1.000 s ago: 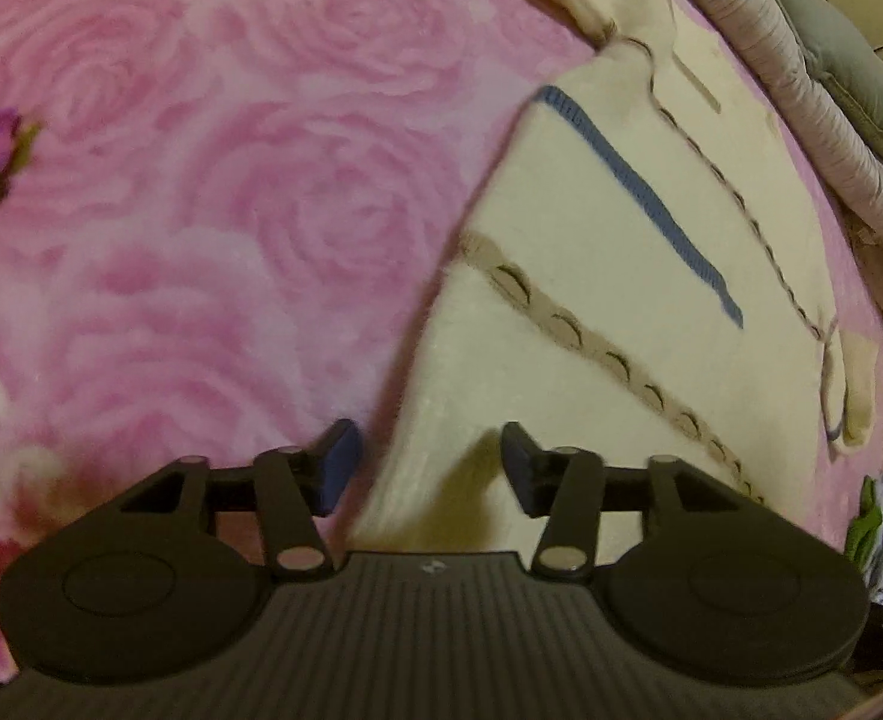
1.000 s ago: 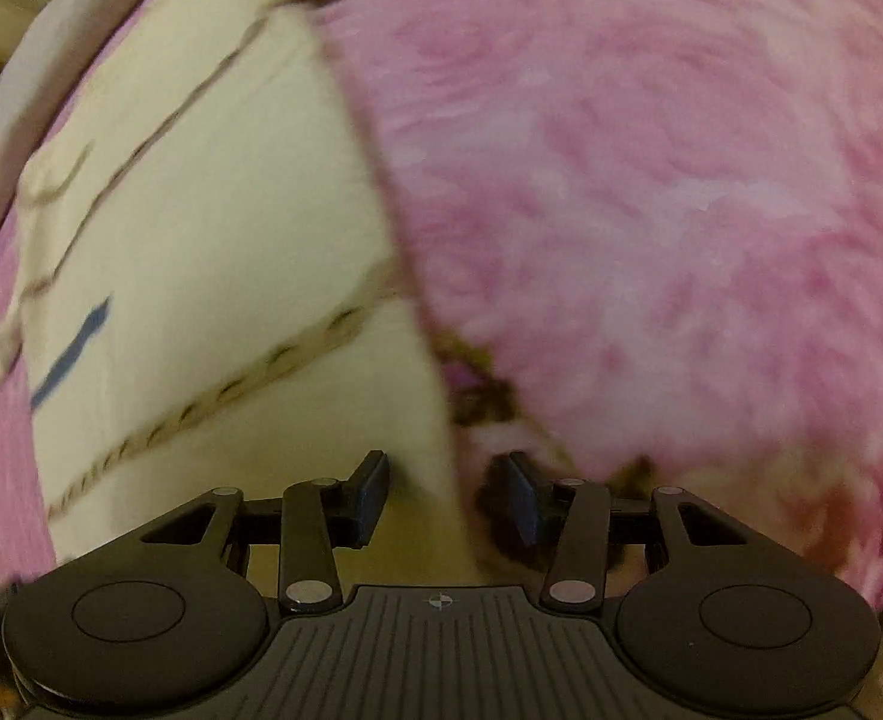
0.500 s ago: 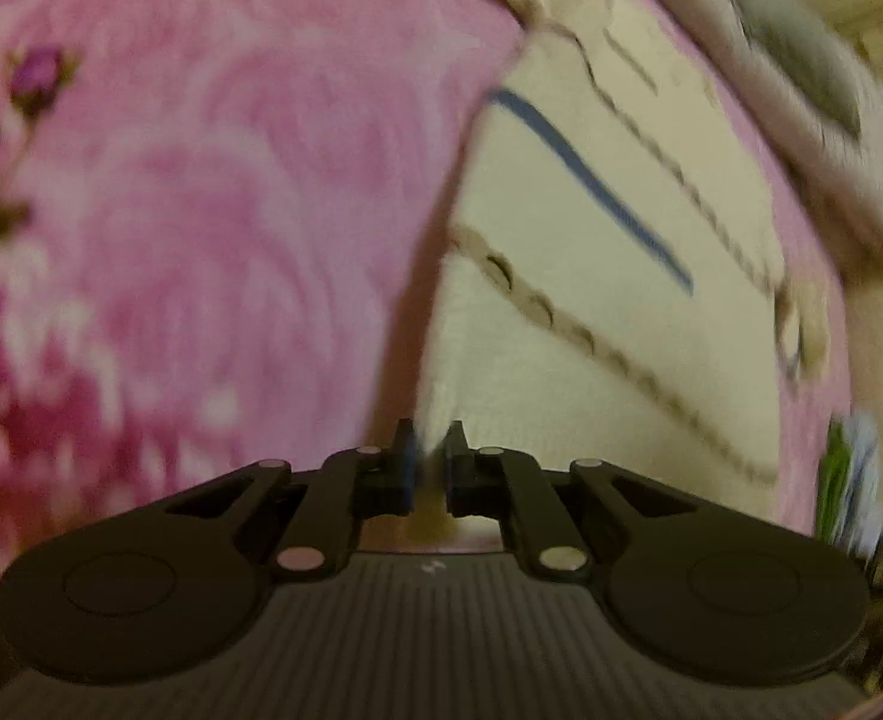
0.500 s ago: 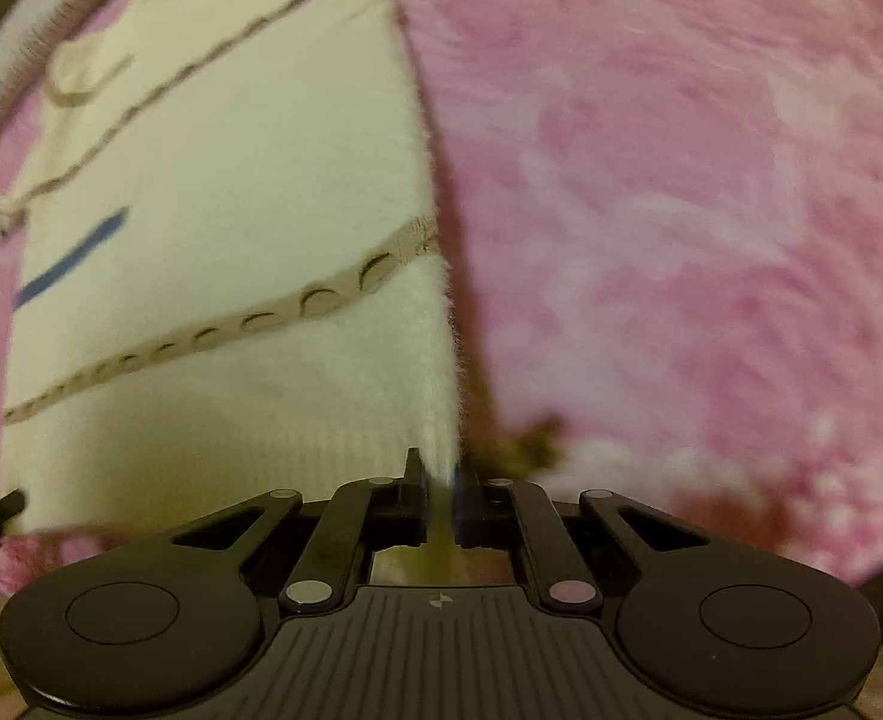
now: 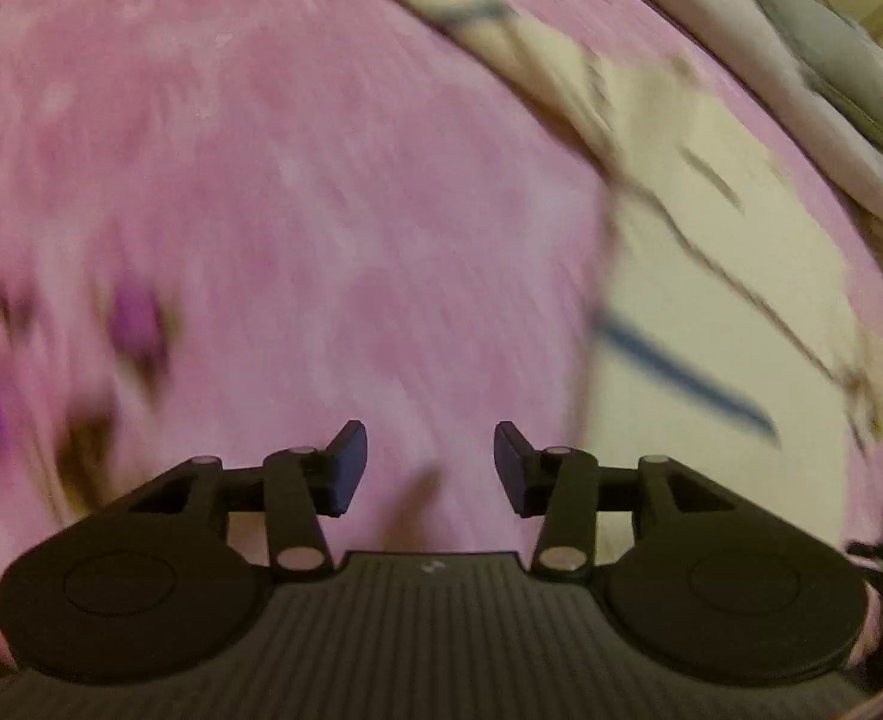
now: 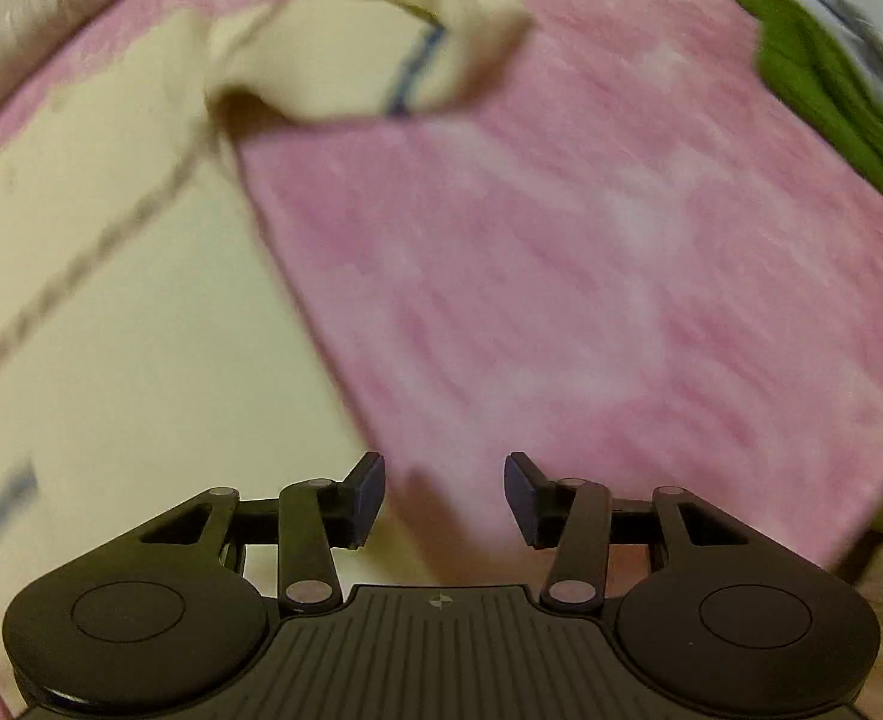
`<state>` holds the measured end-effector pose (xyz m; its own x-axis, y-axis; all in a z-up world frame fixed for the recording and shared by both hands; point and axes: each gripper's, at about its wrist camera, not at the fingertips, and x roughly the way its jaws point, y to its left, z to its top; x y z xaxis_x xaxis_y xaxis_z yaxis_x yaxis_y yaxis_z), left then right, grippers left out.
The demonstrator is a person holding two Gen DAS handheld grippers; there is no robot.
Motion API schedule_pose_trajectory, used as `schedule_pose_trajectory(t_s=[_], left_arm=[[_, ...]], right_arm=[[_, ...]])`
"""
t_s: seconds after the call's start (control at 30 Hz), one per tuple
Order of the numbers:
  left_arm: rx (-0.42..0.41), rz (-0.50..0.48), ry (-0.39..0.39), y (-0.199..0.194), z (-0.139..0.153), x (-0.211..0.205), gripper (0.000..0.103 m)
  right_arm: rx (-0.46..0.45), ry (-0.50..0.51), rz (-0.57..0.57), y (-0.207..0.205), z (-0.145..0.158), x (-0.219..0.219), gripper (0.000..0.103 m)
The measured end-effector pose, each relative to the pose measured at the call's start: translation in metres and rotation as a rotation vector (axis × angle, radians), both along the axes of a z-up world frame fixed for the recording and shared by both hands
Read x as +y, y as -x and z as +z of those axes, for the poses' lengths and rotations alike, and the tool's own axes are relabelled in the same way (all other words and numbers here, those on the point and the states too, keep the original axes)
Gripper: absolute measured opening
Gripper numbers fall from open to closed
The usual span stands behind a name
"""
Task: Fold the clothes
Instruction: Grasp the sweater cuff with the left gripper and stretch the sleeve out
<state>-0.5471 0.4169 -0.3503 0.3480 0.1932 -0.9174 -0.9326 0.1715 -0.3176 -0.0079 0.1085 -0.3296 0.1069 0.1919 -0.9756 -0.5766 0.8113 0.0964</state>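
A cream sweater (image 5: 711, 276) with blue stripes and a brown braided band lies on the pink rose-patterned blanket (image 5: 297, 228); it fills the right side of the left wrist view. My left gripper (image 5: 430, 461) is open over bare blanket, just left of the sweater's edge, with nothing between its fingers. In the right wrist view the sweater (image 6: 129, 324) takes up the left side, and one sleeve (image 6: 381, 60) lies bent across the blanket (image 6: 591, 276) at the top. My right gripper (image 6: 444, 495) is open at the sweater's right edge, holding nothing. Both views are motion-blurred.
A green garment (image 6: 813, 84) and a light blue one (image 6: 849, 18) lie at the top right of the right wrist view. A pale striped cushion edge (image 5: 771, 78) and a grey pillow (image 5: 831, 54) border the blanket beyond the sweater in the left wrist view.
Both grippers were shut on the sweater's lower corners half a second ago; both have let go and opened. Both views have swung away from the hem, towards the sweater's upper part and sleeves.
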Motion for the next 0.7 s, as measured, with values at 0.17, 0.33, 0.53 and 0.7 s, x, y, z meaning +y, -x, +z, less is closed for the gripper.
schedule_pose_trajectory(t_s=[0.17, 0.33, 0.53, 0.7], left_arm=[[0.053, 0.074, -0.111, -0.016, 0.004, 0.111, 0.040], [0.117, 0.150, -0.177, -0.044, 0.006, 0.222, 0.041], [0.205, 0.260, -0.191, -0.071, -0.006, 0.329, 0.043], [0.326, 0.274, -0.191, -0.083, -0.029, 0.369, 0.042]], right_arm=[[-0.045, -0.177, 0.044, 0.005, -0.010, 0.103, 0.048], [-0.054, -0.278, 0.076, 0.005, -0.012, 0.181, 0.048], [-0.046, -0.215, 0.073, -0.005, -0.041, 0.214, 0.048], [-0.085, -0.213, 0.101, 0.000, -0.050, 0.212, 0.049]])
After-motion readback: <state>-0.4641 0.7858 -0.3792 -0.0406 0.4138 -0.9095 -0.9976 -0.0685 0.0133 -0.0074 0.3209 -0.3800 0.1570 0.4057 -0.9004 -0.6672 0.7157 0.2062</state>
